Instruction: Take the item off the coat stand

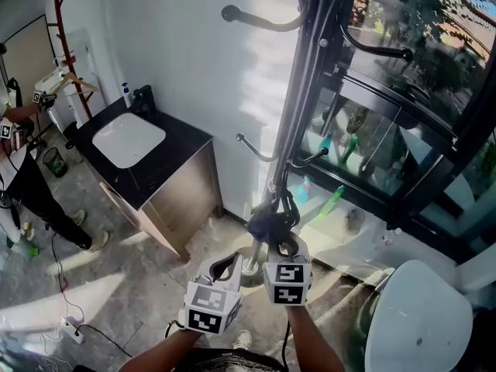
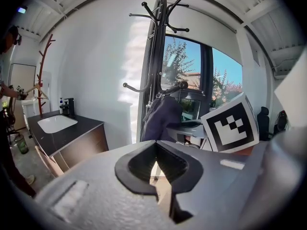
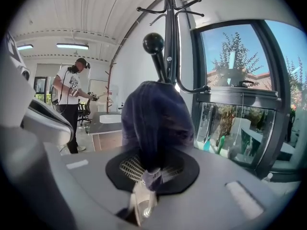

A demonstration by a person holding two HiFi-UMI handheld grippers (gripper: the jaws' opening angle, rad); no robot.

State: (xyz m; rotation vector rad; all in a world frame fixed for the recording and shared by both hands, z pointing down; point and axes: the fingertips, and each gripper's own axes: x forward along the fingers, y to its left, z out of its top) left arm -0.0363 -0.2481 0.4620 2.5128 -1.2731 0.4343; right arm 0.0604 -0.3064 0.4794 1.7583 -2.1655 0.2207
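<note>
While my right gripper [image 3: 149,174] is clamped on a low fold of the dark blue cloth item [image 3: 156,119], that item hangs on a lower peg [image 3: 159,66] of the black coat stand [image 1: 310,91], so nothing is off yet; left gripper [image 2: 156,159] has its jaws pressed together with nothing between them, just beside the right one and clear of the stand. Main risk as I read it: the peg slopes upward and ends in a ball knob [image 3: 153,43]; if I pull down or straight back toward me, the cloth likely catches under that knob and I drag the whole stand instead of freeing the item; stand looks tall and slim and sits just beside the big window [image 1: 387,153], so a tip goes toward glass or onto me. Second risk: the bite is only on a small bunch of fabric at the bottom edge, not on a strap or loop; a hard tug could slide it out of the pads, or just stretch the cloth with the top hooked. Third: no view shows me how the item sits on the peg, looped or draped, so the lift path is a guess. I'd go up and along the peg past the knob, slow; left could brace the pole if it rocks. Person [image 1: 27,184] by the sink cabinet [image 1: 182,192] is well apart, no concern.
</note>
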